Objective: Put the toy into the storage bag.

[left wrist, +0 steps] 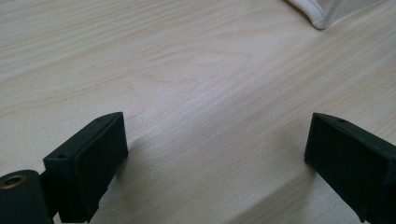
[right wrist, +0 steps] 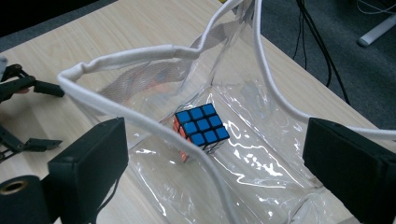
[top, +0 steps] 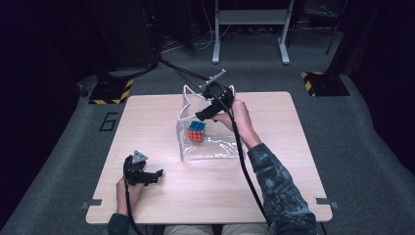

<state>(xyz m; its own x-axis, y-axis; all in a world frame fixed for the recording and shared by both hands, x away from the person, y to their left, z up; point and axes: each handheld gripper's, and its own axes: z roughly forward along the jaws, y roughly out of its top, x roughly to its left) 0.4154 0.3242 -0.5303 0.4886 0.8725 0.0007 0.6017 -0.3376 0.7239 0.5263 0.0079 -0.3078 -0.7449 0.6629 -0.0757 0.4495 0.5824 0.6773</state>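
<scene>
- Now cube (right wrist: 201, 124) sits on bag (right wrist: 261, 163) floor, inside the clear walls.
- R claw (right wrist: 210, 154) apart, nothing held, above bag mouth; lift out w/o snagging strap (right wrist: 140, 119).
- L claw (left wrist: 215, 154) apart, idle on surface (left wrist: 187, 70).

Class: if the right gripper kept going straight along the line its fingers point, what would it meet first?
Probably the puzzle cube inside the clear bag, since the open right gripper aims into the bag's mouth; depth is uncertain, so the white rim might catch first.

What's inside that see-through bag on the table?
A puzzle cube, blue face up, rests on the floor of the clear bag. Its underside is hidden. Nothing else shows inside.
</scene>
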